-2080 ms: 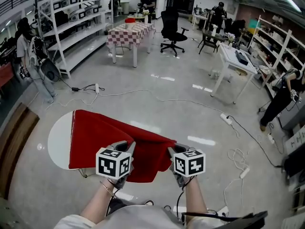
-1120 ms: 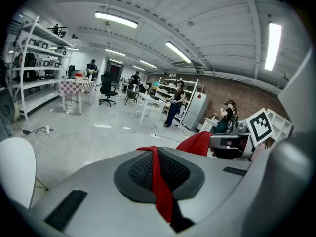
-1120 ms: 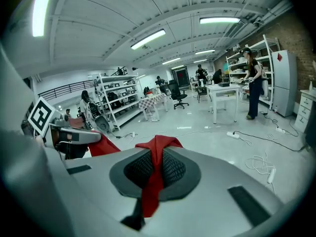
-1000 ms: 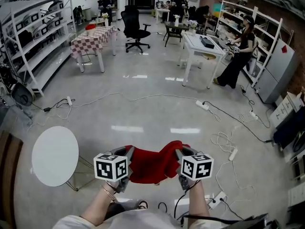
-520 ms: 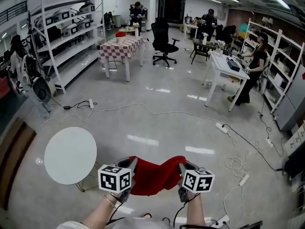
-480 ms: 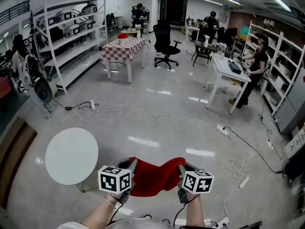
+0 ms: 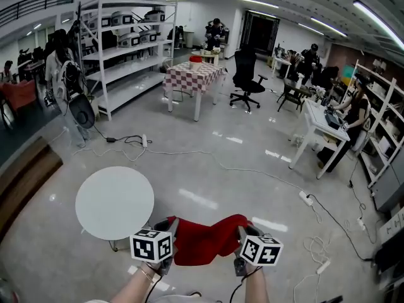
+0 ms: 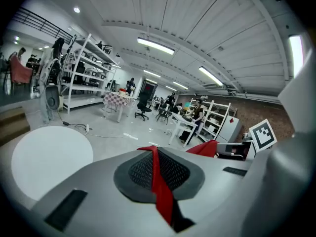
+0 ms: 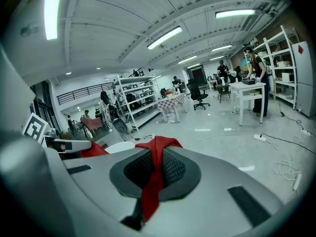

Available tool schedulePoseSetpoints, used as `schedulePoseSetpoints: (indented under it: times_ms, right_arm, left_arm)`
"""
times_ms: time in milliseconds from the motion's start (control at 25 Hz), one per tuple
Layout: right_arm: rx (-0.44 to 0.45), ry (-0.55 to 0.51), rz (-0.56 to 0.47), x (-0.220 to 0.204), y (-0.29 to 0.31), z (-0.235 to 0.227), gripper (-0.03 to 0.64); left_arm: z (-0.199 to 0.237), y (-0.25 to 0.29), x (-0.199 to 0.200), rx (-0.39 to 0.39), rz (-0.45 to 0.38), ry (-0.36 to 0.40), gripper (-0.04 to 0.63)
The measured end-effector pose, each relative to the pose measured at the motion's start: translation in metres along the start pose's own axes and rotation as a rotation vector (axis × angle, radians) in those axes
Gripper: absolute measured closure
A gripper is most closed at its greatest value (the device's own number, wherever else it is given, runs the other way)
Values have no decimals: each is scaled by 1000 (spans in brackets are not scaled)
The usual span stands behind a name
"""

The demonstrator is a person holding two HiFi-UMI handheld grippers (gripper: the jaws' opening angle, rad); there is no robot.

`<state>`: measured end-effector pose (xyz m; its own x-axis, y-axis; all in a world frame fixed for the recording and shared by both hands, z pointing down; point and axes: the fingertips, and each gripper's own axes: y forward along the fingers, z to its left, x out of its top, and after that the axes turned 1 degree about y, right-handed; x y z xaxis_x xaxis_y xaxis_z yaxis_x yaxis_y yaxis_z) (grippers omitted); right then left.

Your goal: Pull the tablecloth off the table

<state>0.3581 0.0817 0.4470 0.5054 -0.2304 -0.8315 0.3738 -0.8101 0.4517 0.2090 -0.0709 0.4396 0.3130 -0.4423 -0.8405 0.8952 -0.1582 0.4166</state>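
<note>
Since two seconds back, the red tablecloth (image 7: 205,240) has come fully off the round white table (image 7: 113,201), which now stands just ahead and left of my hands instead of under the cloth. My left gripper (image 7: 168,225) and right gripper (image 7: 242,233) are both clamped tight, each pinching a thin fold of cloth edge. The cloth hangs bunched between them, clear of the tabletop.

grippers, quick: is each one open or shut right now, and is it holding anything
left gripper: shut on the red tablecloth
right gripper: shut on another part of the red tablecloth
</note>
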Motion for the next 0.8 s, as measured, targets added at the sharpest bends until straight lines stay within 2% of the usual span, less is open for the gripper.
schedulePoseSetpoints:
  times_ms: [360, 640, 800]
  right_arm:
    - [43, -53, 1, -6, 11, 63, 586]
    - [150, -124, 55, -12, 34, 93, 586]
    - [198, -165, 56, -8, 47, 105, 586]
  left_arm:
    - [48, -48, 15, 107, -120, -4, 577]
    - [72, -65, -1, 205, -134, -54, 577]
    - [84, -71, 4, 254, -166, -76, 577]
